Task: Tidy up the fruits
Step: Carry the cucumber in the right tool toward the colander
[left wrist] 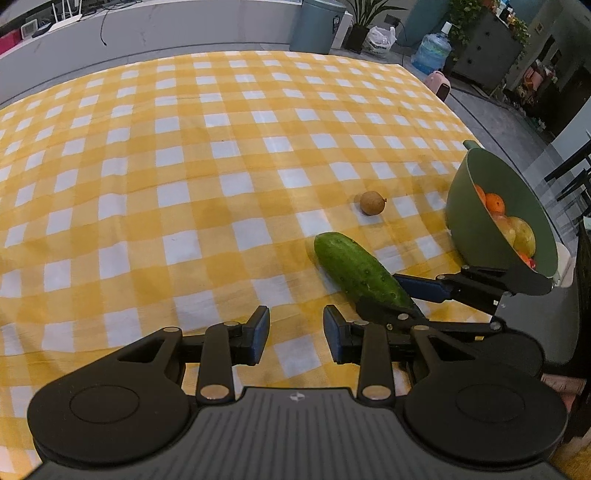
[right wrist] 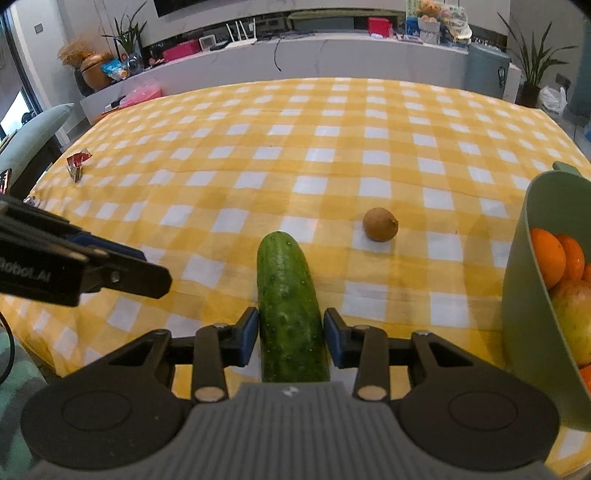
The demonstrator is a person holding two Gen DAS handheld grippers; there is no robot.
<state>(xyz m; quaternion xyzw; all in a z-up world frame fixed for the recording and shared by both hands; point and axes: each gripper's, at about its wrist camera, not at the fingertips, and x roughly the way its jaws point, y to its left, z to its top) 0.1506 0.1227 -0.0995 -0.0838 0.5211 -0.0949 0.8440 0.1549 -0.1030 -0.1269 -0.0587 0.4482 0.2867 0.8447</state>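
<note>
Room: we see a grey ledge [right wrist: 332, 48] behind the table, with routers and boxes on it, potted plants [right wrist: 532, 62] and a grey bin [left wrist: 317, 26] at the far side.
Table: a yellow-and-white checked cloth [left wrist: 184, 166] covers it, lightly creased.
Bowl: our green bowl [left wrist: 476, 206] stands at the cloth's right edge, holding oranges [right wrist: 550, 258] and a yellowish fruit.
Cucumber: the cucumber [right wrist: 288, 306] lies on the cloth left of the bowl, its near end between our right fingers.
Brown fruit: a small round fruit [right wrist: 380, 229] sits alone beyond the cucumber, apart from it and from the bowl.
Right gripper [right wrist: 291, 332]: it straddles the cucumber, pads beside its skin; we cannot tell whether they press on it.
Left gripper [left wrist: 296, 338]: spread apart, holding nothing, above bare cloth just left of the cucumber.
Right view only: a crumpled red wrapper [right wrist: 78, 162] near the far left edge; a water jug [left wrist: 432, 51] shows only in the left view.
</note>
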